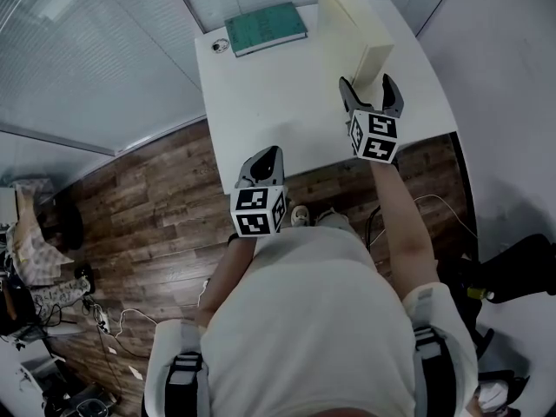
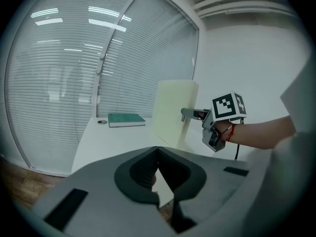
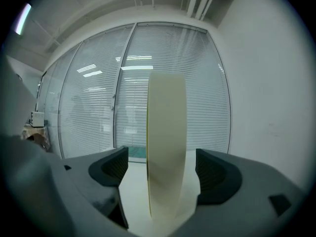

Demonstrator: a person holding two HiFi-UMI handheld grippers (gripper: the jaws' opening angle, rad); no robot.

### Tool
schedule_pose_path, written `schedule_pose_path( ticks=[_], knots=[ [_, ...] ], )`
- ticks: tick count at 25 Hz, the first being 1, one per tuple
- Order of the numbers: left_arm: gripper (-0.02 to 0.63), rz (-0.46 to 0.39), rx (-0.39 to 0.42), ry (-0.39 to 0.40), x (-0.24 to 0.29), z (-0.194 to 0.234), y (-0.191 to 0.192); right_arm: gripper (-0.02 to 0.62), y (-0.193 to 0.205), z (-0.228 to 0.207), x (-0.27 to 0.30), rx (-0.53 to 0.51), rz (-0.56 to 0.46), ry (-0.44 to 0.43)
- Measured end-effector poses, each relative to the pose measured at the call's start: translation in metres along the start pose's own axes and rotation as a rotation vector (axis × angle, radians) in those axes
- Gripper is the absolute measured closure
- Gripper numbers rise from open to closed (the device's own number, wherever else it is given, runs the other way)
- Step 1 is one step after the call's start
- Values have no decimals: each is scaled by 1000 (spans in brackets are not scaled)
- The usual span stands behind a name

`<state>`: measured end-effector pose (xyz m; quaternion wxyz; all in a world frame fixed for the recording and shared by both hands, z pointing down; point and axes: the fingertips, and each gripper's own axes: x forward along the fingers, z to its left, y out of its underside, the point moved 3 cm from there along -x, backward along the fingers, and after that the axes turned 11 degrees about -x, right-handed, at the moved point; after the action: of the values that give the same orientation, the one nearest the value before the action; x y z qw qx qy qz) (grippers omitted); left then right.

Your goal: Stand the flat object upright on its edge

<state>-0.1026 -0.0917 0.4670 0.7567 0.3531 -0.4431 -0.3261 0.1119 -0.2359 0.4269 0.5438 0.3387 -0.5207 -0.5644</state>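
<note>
Right gripper view, cream slab [image 3: 167, 147] upright, edge-on

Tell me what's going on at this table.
A person at a white table holds a gripper in each hand. The cream flat board stands upright on its edge. The right gripper straddles its near end, jaws open with a gap on both sides. The left gripper is shut and empty, near the table's front edge. A green book lies flat at the far end.
</note>
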Motion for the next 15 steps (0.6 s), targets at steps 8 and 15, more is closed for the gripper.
schedule_pose_path(
  ticks=[8,15],
  knots=[
    [588,-11,6,13,-9,-15,6,189,-5,6,-45,9,-25,-23],
    [588,-20,11,28,-15,-27,6,190,-11,12,-89,14,-33,-57]
  ],
)
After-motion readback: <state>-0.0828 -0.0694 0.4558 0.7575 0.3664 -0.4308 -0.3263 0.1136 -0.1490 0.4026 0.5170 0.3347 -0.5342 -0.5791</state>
